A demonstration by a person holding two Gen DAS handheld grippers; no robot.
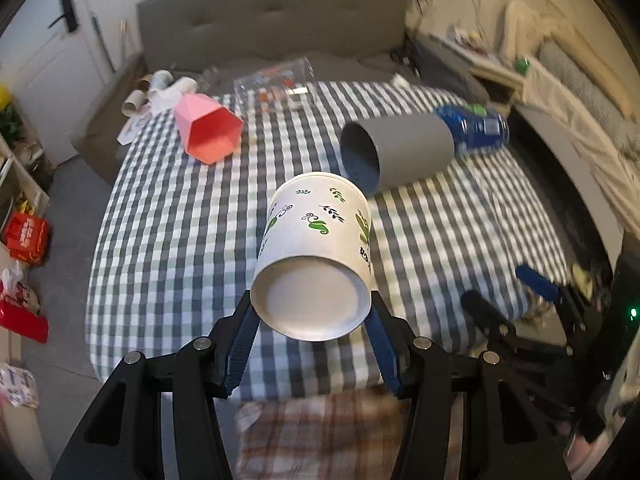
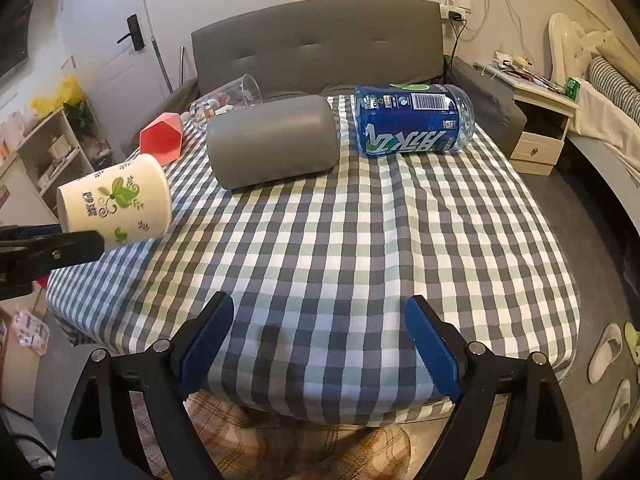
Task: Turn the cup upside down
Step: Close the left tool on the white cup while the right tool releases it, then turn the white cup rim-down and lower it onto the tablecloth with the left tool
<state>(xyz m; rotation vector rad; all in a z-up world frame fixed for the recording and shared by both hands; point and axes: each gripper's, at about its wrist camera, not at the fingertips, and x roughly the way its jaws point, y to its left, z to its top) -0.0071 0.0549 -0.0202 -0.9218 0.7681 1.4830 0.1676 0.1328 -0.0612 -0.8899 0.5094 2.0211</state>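
A: Left tongs?
B: Clamped on the base of the white paper cup with green leaf print, held tipped sideways above the checked bedsheet, bottom toward the camera.
A: Right tongs?
B: Spread wide, holding nothing, low over the sheet.
A: Beyond?
B: Grey cylindrical cup on its side, blue plastic jar beside it, pink faceted cup further left.

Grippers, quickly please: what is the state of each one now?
Left gripper: closed on the paper cup, held off the bed.
Right gripper: open, holding nothing, above the checkered bedsheet.
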